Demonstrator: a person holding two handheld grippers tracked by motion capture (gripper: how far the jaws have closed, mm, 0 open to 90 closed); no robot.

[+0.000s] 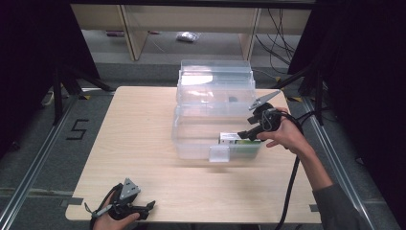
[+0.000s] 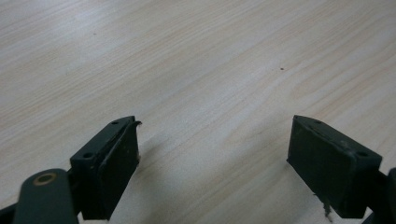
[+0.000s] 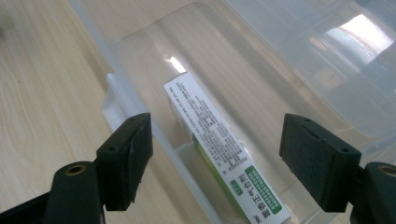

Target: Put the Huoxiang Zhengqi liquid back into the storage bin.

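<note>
A clear plastic storage box stands on the wooden table with its lid tipped back and open. Inside it, by the front right wall, lies a white and green carton. My right gripper hovers over that corner, pointing down into the box. In the right gripper view its jaws stand open to either side of the carton below, with the pads apart from it. My left gripper rests at the table's front left edge, open over bare wood.
A clear latch hangs at the box's front wall. Bare tabletop spreads left of and in front of the box. Dark frame posts flank the table, and wooden furniture legs stand behind it.
</note>
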